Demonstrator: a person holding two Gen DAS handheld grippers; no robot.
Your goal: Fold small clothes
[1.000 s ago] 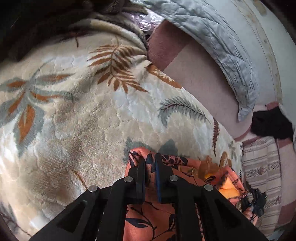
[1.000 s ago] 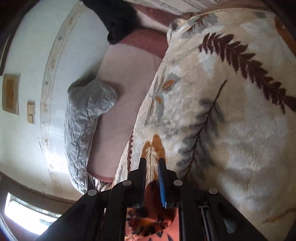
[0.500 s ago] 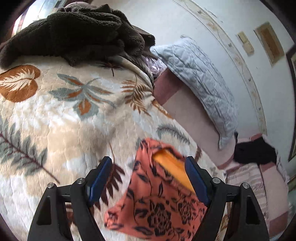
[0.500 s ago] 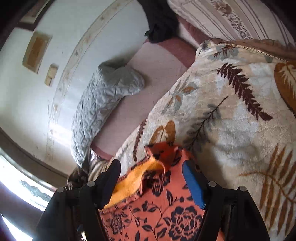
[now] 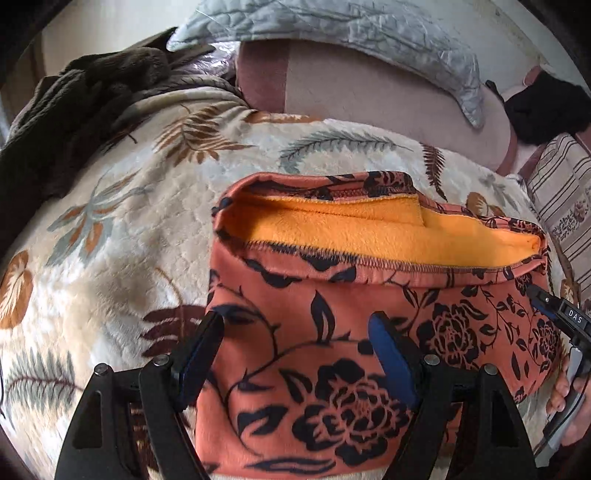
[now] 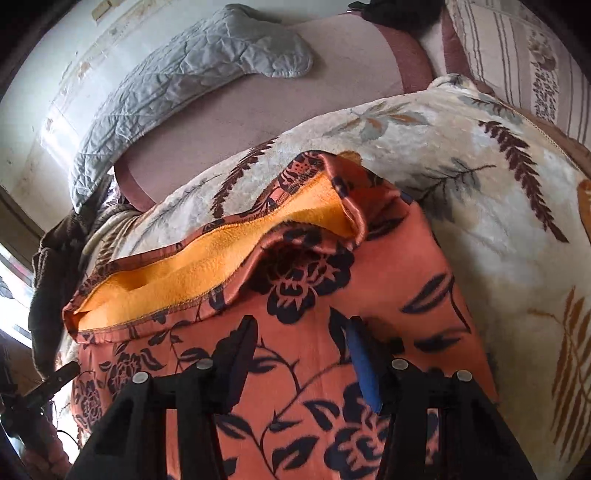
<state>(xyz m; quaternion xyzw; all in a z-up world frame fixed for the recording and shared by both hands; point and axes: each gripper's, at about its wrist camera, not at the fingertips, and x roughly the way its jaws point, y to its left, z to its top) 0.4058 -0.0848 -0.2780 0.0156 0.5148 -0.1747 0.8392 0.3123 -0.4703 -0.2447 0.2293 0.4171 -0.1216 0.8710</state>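
Observation:
An orange garment with black flowers (image 5: 332,332) lies flat on the leaf-patterned blanket (image 5: 129,240), its yellow fleece lining (image 5: 369,229) showing at the far edge. My left gripper (image 5: 295,325) hovers open over the garment's near left part, nothing pinched. In the right wrist view the same garment (image 6: 369,280) fills the lower middle, and my right gripper (image 6: 300,326) stands over it with jaws apart and closing; the cloth lies under them, not pressed by the pads. The right gripper's tip (image 5: 554,310) shows at the garment's right edge, the left gripper's tip (image 6: 55,376) at its left edge.
A grey quilted pillow (image 5: 369,33) lies against the wall on the pink sheet (image 5: 369,96). A dark brown blanket (image 5: 74,110) is heaped at the far left. Black clothing (image 5: 543,110) and a striped cushion (image 5: 565,192) sit at the far right. A hand (image 5: 565,402) holds the right gripper.
Both grippers were shut on the garment's far edge, then let go, opened and drew back toward its near side. The right jaws have since narrowed a little.

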